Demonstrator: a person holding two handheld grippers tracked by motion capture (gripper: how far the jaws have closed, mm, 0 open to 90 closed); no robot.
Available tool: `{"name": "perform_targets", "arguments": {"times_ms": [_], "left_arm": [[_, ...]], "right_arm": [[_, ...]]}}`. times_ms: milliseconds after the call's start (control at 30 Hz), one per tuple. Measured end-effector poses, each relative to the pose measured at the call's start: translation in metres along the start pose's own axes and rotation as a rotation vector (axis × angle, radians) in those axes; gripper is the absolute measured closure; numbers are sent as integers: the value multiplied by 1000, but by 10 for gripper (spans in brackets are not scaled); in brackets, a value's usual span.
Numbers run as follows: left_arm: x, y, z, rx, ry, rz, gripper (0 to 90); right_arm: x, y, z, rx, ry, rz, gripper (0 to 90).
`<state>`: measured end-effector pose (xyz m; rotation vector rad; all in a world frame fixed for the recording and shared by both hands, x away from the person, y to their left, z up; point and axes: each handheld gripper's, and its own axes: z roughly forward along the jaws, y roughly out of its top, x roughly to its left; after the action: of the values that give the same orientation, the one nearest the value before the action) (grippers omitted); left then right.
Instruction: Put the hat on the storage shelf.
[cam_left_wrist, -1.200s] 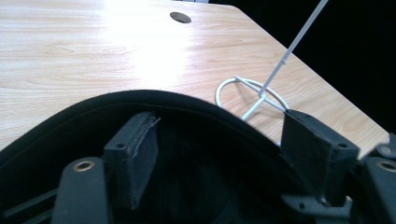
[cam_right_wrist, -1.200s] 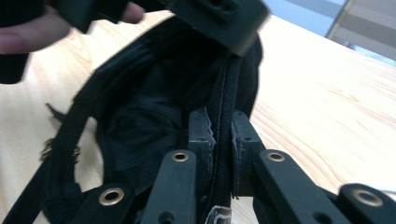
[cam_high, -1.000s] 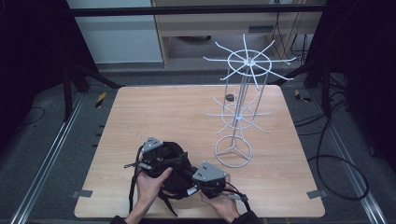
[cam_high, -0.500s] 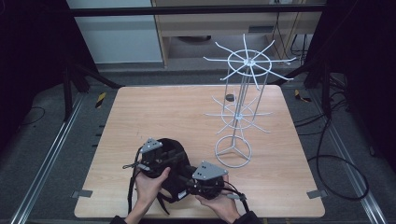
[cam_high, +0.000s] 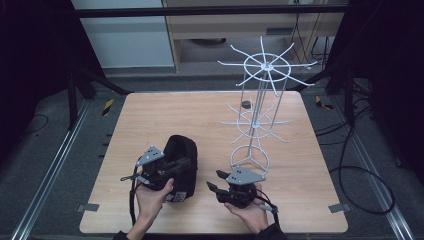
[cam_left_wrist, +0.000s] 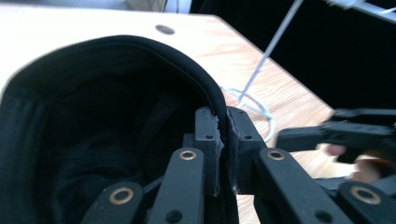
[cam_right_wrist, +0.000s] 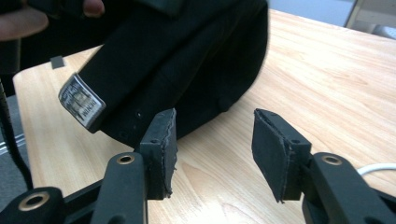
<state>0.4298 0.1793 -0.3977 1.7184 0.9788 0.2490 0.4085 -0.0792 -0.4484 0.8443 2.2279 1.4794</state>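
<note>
Two hand-held grippers and one black cap sit at the near end of a wooden table (cam_high: 210, 120). High view: the cap (cam_high: 181, 150) rests left of centre, with the left gripper (cam_high: 172, 165) at its near edge, held by the person's left hand (cam_high: 150, 197); the right gripper (cam_high: 215, 187) hovers just beside the cap, apart from it, jaws pointing toward it; a white wire rack (cam_high: 257, 120) stands upright on the right half of the table, and a small dark disc (cam_high: 245, 104) lies near it farther back. Left gripper view: the left gripper (cam_left_wrist: 223, 140) has just closed, its pads pinching the cap's (cam_left_wrist: 102, 107) piped rim between them; the rack's base ring (cam_left_wrist: 257, 105) lies on the table beyond, and the right gripper (cam_left_wrist: 308, 137) shows blurred farther off. Right gripper view: the right gripper (cam_right_wrist: 215, 140) has just been opening, jaws standing well apart with nothing but bare tabletop (cam_right_wrist: 336, 79) between them; the cap (cam_right_wrist: 187, 60) sits just ahead, lifted at one side, a small label (cam_right_wrist: 81, 105) on its strap.
</note>
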Motion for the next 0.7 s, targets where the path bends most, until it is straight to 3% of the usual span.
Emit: {"name": "perform_targets", "arguments": {"times_ms": [200,233,333,467,533,567,633,700], "left_arm": [[-13,5,-7,-40,-40,40,839],[-16,5,-8,-44,-43,48,840],[-24,2,-5,-48,-63,69,841],[-29,2,-5,-53,-80,83,842],[-30,2,-6,-62,-92,91,843],[-31,2,-6,-66,-94,93,843],[-30,3,-7,-75,-101,92,842],[-29,3,-9,-80,-100,93,841]], "right_arm": [[5,2,4,-17,63,24,462],[8,3,6,-30,101,42,451],[11,4,9,-40,133,66,455],[11,3,13,-31,148,74,552],[11,3,13,-37,174,84,699],[10,4,12,-46,181,93,832],[9,5,10,-50,195,111,874],[10,7,8,-41,184,86,880]]}}
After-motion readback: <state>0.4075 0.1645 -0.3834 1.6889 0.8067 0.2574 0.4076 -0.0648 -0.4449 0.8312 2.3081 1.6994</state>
